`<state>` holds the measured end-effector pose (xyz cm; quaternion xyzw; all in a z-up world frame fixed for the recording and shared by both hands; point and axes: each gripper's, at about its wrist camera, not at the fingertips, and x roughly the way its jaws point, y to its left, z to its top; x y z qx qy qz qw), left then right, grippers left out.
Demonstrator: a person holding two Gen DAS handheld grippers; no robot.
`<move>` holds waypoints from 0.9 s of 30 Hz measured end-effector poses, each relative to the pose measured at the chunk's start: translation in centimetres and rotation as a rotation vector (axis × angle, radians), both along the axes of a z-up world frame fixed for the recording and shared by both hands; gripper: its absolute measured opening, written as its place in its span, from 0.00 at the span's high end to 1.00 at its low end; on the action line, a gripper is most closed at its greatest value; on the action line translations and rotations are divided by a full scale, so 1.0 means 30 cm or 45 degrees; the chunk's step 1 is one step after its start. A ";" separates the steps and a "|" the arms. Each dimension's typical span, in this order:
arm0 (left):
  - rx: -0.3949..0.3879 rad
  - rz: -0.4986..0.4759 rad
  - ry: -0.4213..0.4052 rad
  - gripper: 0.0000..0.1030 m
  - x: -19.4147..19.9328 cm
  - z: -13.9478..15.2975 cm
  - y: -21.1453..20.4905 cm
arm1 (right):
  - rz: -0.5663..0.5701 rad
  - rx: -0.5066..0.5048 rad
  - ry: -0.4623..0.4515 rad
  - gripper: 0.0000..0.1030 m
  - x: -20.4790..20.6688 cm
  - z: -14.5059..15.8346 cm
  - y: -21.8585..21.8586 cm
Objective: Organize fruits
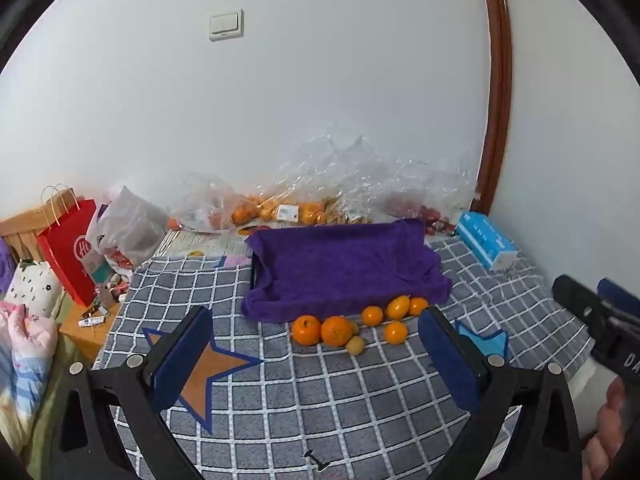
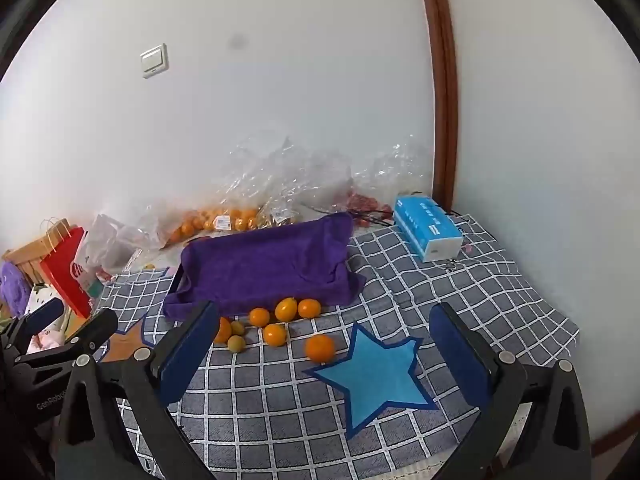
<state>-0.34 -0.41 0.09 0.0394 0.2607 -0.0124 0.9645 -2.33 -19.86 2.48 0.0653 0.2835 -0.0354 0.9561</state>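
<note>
Fruits (image 1: pixel 344 326), small oranges with two paler yellow-green pieces among them, are seen loose on the checked cloth (image 1: pixel 320 400) that covers the desk, gathered just in front of the near edge of a tray draped with a purple towel (image 1: pixel 344 268). In the right wrist view the same cluster (image 2: pixel 276 322) is shown, with one orange (image 2: pixel 320 347) lying a little apart, near the tip of a blue star (image 2: pixel 376 376) sewn on the cloth. An orange star (image 1: pixel 204 368) is seen on the opposite side. The towel-lined tray is judged to be the intended receptacle, the towel probably serving to keep round fruit from rolling; the two stars may mark sorting or resting spots, though this cannot be confirmed. More oranges are kept in clear plastic bags (image 1: pixel 280 208) against the wall, beside a red paper bag (image 1: pixel 70 248) and a blue tissue box (image 1: pixel 488 244).

The left hand-held gripper (image 1: pixel 320 364) is held above the cloth with its blue-padded fingers spread wide; nothing is held or touched between them. The right hand-held gripper (image 2: pixel 324 364) is likewise spread wide and empty, its fingers framing the blue star and the lone orange. No fruit is yet in the tray, so the task is judged to be at its start.
</note>
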 end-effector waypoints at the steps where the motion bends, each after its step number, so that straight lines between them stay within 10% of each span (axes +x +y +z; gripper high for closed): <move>1: 0.010 0.000 0.002 0.00 -0.004 -0.002 -0.013 | 0.006 0.002 0.005 0.00 -0.001 -0.002 0.005; 27: -0.104 0.000 0.082 0.00 0.013 -0.004 0.027 | -0.020 -0.067 0.020 0.00 -0.003 -0.009 0.027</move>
